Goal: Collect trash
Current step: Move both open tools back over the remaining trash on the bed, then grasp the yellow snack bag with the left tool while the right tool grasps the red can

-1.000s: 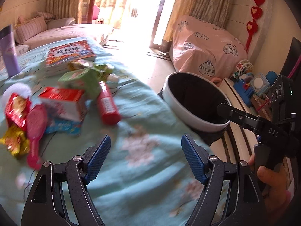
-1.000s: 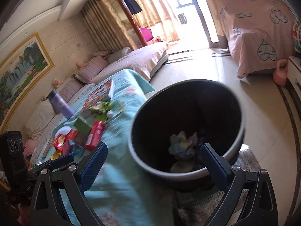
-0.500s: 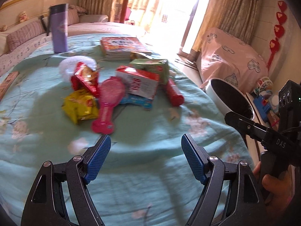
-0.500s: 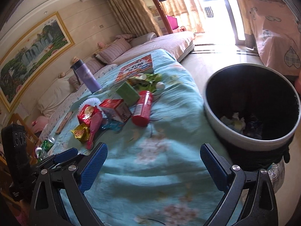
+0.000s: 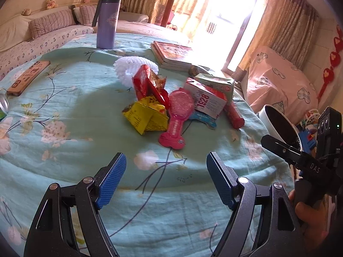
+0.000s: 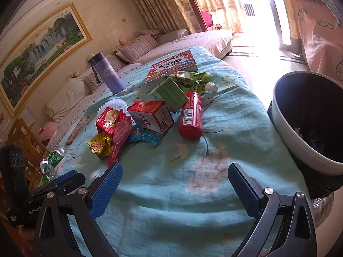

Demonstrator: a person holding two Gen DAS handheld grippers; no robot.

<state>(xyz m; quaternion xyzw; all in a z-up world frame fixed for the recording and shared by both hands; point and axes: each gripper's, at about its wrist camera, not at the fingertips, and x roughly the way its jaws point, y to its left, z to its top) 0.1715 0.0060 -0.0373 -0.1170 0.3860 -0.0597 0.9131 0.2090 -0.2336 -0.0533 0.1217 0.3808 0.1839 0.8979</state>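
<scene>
We are standing between two pickups: the left tongs [image 5: 166, 176] and the right tongs [image 6: 174, 184] are both spread apart and holding nothing, hanging over the bare cloth of the worktop [image 6: 171, 192]. The trash is lying in a heap further ahead: red can [image 6: 190, 115], milk carton [image 6: 150, 116], yellow wrapper [image 5: 145, 117]. The bin [image 6: 300, 141] is waiting just beside the worktop edge. Next, we judge, one pair must reach forward and close on one piece.

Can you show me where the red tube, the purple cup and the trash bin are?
red tube [image 6: 190, 115]: right wrist view, on its label by the barcode.
purple cup [image 5: 106, 24]: left wrist view, middle of its body.
trash bin [image 6: 300, 141]: right wrist view, on its pale outer wall.
</scene>
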